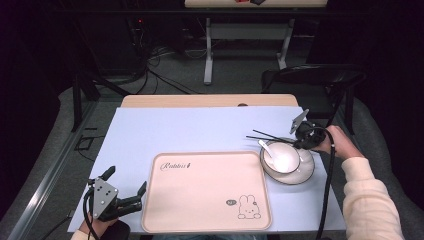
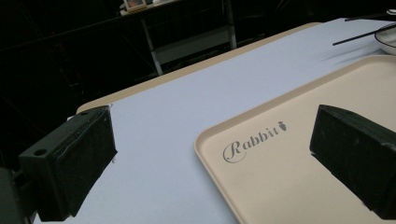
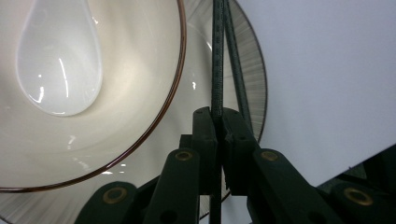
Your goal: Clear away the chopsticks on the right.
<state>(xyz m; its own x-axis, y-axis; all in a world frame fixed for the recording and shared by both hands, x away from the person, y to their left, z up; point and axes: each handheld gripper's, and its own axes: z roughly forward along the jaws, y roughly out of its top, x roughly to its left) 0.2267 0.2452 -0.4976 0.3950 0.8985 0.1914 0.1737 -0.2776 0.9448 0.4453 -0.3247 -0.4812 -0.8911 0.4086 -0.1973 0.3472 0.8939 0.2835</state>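
- Right gripper at the right side of the table, over the far rim of the round white ribbed plate; jaws pinched together on a pair of thin dark chopsticks.
- In the right gripper view, chopsticks clamped between the two black jaws, running up and away across the plate rim.
- In the high view, chopstick tips fanning out leftward above the pale blue table cover, just beyond the bowl.
- Glossy white bowl with a thin brown rim seated on the plate, a white ceramic spoon lying inside it; spoon scoop seen close against the bowl wall.
- Left gripper low at the near left corner, jaws wide apart, holding nothing, just beside the left edge of the beige rectangular tray with a rabbit drawing.
- In the left gripper view, one jaw over the blue cover, the other over the tray corner near the "Rabbit" lettering.
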